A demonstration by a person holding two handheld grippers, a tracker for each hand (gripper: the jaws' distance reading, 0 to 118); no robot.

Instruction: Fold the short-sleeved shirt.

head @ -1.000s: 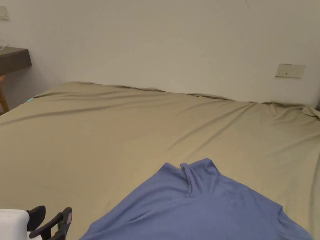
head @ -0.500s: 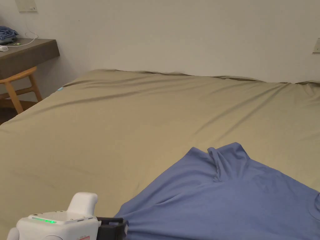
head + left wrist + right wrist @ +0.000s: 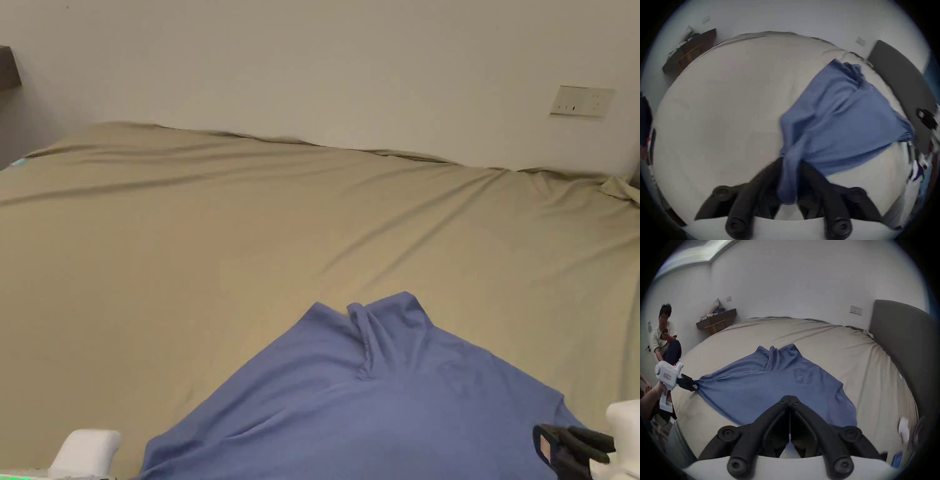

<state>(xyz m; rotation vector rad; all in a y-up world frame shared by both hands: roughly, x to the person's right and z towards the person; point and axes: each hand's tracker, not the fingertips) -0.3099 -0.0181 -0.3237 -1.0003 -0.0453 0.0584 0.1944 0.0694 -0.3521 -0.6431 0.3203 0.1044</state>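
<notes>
A blue short-sleeved shirt (image 3: 375, 406) lies spread on the beige bed, its collar end pointing away from me. In the left gripper view my left gripper (image 3: 790, 160) is shut on a bunched corner of the shirt (image 3: 843, 121), with cloth hanging between the jaws. The right gripper view shows that same gripper (image 3: 694, 386) pulling the shirt (image 3: 769, 386) taut at its left corner. My right gripper (image 3: 790, 397) hovers over the near hem, jaws pressed together with no cloth seen between them. In the head view the right gripper (image 3: 550, 447) sits by the shirt's right edge.
The beige sheet (image 3: 250, 237) stretches wide beyond the shirt up to the wall. A grey headboard (image 3: 903, 340) runs along the right. A person (image 3: 664, 337) sits at the far left by a wall shelf (image 3: 716, 319) with a stool under it.
The head camera swung left, then back right. My left gripper, open beside the shirt a second ago, has shut on its left corner. The right gripper has come into the head view.
</notes>
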